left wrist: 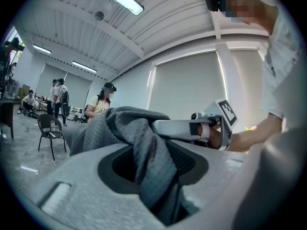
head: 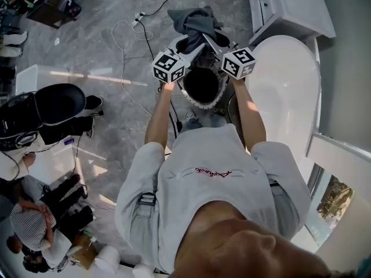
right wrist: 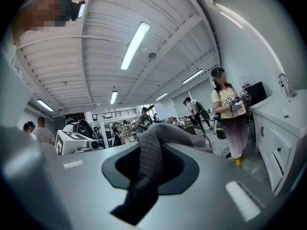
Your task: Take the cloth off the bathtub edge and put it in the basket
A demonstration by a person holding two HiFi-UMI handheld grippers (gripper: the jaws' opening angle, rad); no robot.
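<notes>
A grey cloth (head: pixel 194 22) hangs bunched between my two grippers, above a round basket (head: pixel 219 97) with a white rim and a dark inside. My left gripper (head: pixel 188 44) and right gripper (head: pixel 210 40) point toward each other, and each is shut on a fold of the cloth. In the left gripper view the cloth (left wrist: pixel 144 147) runs down through the jaw gap, with the right gripper (left wrist: pixel 192 127) just beyond it. In the right gripper view the cloth (right wrist: pixel 146 171) lies pinched the same way. The white bathtub (head: pixel 287 86) is to the right of the basket.
A white cabinet (head: pixel 290 7) stands beyond the tub. Cables and a power strip (head: pixel 138 21) trail over the grey floor left of the basket. A black seat (head: pixel 58 106) and several people (head: pixel 35 225) are at the left.
</notes>
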